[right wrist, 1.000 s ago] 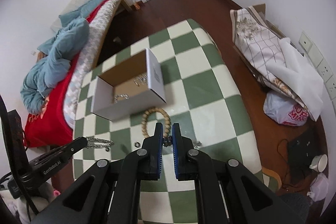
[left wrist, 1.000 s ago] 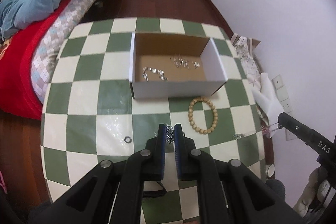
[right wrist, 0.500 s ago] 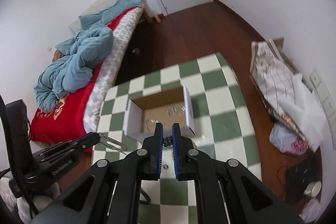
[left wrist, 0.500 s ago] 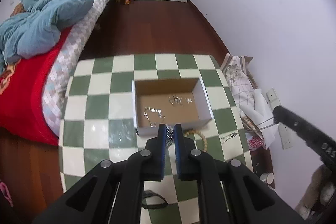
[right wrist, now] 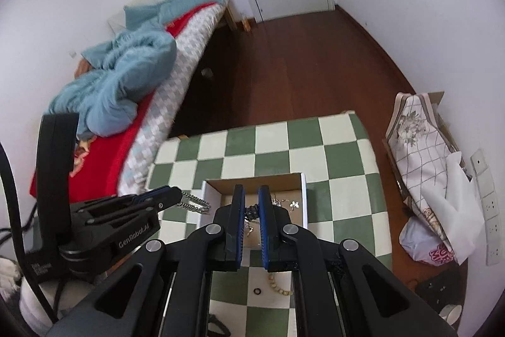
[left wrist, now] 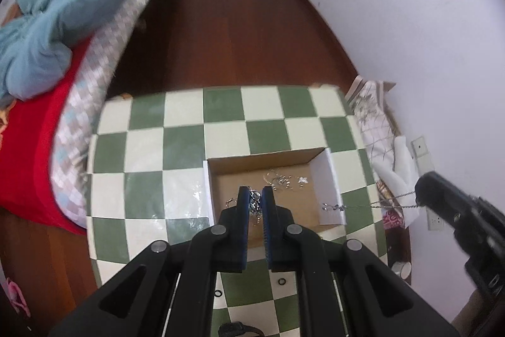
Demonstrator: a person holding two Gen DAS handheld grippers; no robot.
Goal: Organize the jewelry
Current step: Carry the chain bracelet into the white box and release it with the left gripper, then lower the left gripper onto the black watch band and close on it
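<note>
White lettering reading "GenRobot.AI" runs along the black body of the left tool [right wrist: 176, 200]. Red letters on a plastic bag [right wrist: 426, 245] on the floor are too crumpled to read.

right claw [right wrist: 252, 207] clamped on dark clasp | left claw [right wrist: 176, 195] pinching silver chain [right wrist: 194, 206] | both over cardboard box [right wrist: 303, 195]

Silver chain [left wrist: 255, 204] pinched above open box [left wrist: 328, 179]
</note>
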